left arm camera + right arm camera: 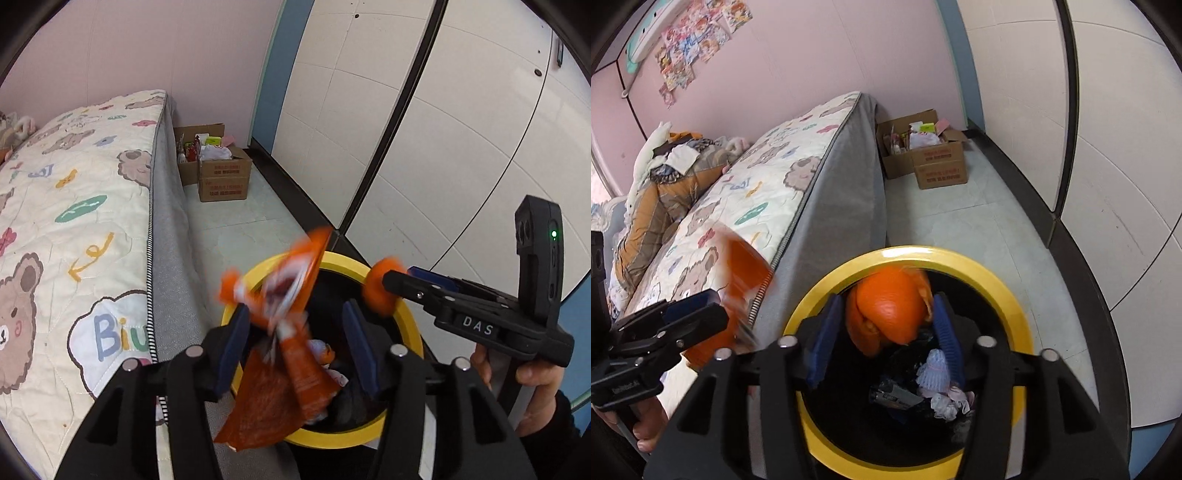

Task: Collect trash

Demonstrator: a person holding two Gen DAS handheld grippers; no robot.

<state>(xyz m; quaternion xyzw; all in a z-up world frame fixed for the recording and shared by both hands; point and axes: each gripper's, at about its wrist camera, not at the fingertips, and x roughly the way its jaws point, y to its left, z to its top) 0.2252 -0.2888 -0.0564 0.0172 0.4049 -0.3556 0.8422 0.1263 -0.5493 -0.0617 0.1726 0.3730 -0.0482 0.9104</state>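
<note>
We read "DAS" on the right claw body | "Biu" on the bed quilt | red print on cardboard boxes unreadable to us.

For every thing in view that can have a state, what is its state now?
left gripper: jaws open, blurred orange wrapper between them.
right gripper: jaws open, orange peel between them.
yellow-rimmed bin: uncovered, trash inside.
cardboard boxes: flaps open, filled.
wardrobe doors: closed.

right gripper: blue-padded jaws spread, over bin mouth
orange peel: between pads, blurred, contact unclear
yellow-rimmed round black bin: holds crumpled white tissue, dark wrappers
left gripper: at left, orange wrapper blurred
</note>
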